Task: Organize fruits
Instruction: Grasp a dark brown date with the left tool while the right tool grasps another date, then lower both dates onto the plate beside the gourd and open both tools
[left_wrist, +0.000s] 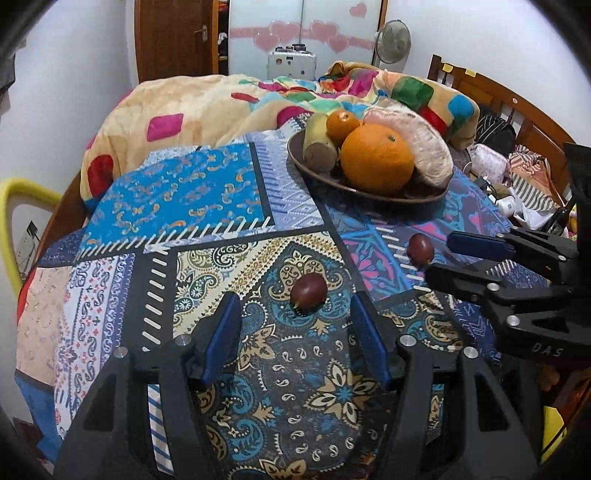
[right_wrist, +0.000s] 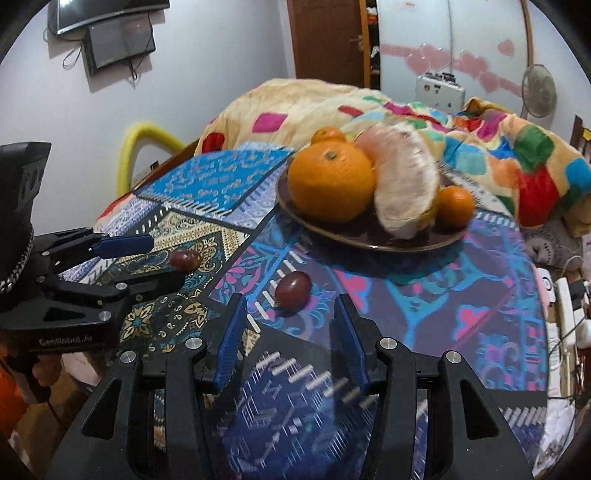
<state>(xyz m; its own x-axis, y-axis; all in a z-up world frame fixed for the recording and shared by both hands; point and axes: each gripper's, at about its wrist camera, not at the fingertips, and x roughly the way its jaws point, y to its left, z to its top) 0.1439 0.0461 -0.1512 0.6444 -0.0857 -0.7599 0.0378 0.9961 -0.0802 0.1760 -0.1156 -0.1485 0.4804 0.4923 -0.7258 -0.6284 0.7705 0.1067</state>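
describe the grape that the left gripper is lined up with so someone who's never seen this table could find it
On the patchwork cloth, in front of the brown fruit plate, two dark red grapes lie loose. It is the grape on the gold paisley patch, before the open left gripper; the other grape lies on blue-pink cloth.

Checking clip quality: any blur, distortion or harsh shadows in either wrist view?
Left wrist view: sharp, soft even light, fisheye bending at the edges, black corners. Right wrist view: motion smear on the cloth between the right gripper fingers; the plate casts a soft shadow.
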